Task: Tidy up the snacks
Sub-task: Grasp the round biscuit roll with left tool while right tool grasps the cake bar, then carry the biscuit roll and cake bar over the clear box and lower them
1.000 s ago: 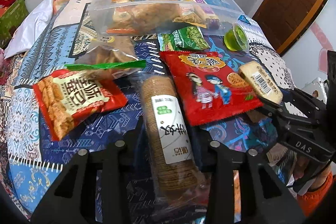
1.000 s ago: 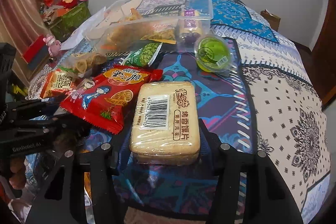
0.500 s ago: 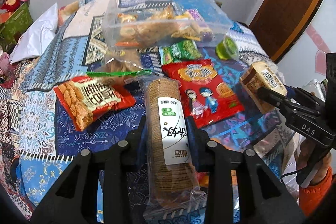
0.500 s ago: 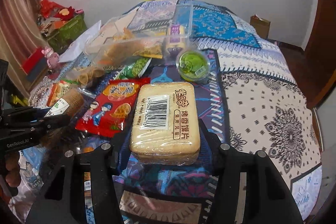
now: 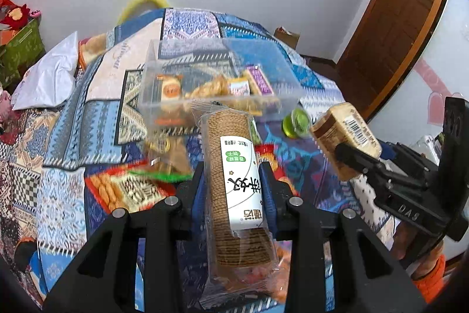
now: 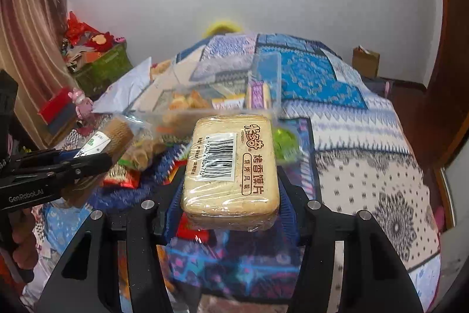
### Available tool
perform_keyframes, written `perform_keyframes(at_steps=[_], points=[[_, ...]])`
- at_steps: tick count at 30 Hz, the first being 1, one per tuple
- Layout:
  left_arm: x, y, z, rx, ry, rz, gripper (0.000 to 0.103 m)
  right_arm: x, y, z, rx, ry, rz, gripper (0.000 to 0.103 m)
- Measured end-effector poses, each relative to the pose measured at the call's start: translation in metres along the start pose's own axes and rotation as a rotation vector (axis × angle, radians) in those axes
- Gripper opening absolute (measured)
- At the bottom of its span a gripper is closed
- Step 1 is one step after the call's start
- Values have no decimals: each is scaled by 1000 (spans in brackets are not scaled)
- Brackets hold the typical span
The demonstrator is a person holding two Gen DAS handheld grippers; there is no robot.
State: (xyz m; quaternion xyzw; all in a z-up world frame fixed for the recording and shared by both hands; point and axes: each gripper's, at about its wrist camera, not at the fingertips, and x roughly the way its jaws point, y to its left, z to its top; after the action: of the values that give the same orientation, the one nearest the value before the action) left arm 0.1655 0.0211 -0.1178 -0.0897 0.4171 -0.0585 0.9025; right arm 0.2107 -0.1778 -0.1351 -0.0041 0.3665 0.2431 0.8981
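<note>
Clear plastic bin [image 5: 218, 96] x1 on patterned blue quilt [image 5: 58, 119], several snacks inside. Left gripper [image 5: 234, 181] clamped on one long round-biscuit sleeve with white label [image 5: 239, 189]. Right gripper [image 6: 230, 184] clamped on one tan rectangular wrapped biscuit pack [image 6: 231, 166]. Green jelly cup [image 5: 296, 123] x1 beside bin. Vs 1 s ago: both packs lifted off quilt, now near bin.

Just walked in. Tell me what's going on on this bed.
A person is sorting snacks with a claw in each hand. The left claw grips a long sleeve of round biscuits, and the right claw grips a wrapped block of toasted slices. Both are held above the patterned quilt, facing a clear plastic box that already has snacks in it. More packets lie loose on the quilt.
</note>
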Motion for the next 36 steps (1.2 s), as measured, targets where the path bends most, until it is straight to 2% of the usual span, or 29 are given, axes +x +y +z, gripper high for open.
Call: perform_keyframes(at_steps=[12,21,36], points=[[17,7,58,9,-79,34,35,32,7,51,-15,-58,54,52],[59,30,88,-12,-53,59,35,59,3,80,-34,-83,45,52],[123,56,118,-29,-3,83,35,131,-6,99,-39,43,39,52]])
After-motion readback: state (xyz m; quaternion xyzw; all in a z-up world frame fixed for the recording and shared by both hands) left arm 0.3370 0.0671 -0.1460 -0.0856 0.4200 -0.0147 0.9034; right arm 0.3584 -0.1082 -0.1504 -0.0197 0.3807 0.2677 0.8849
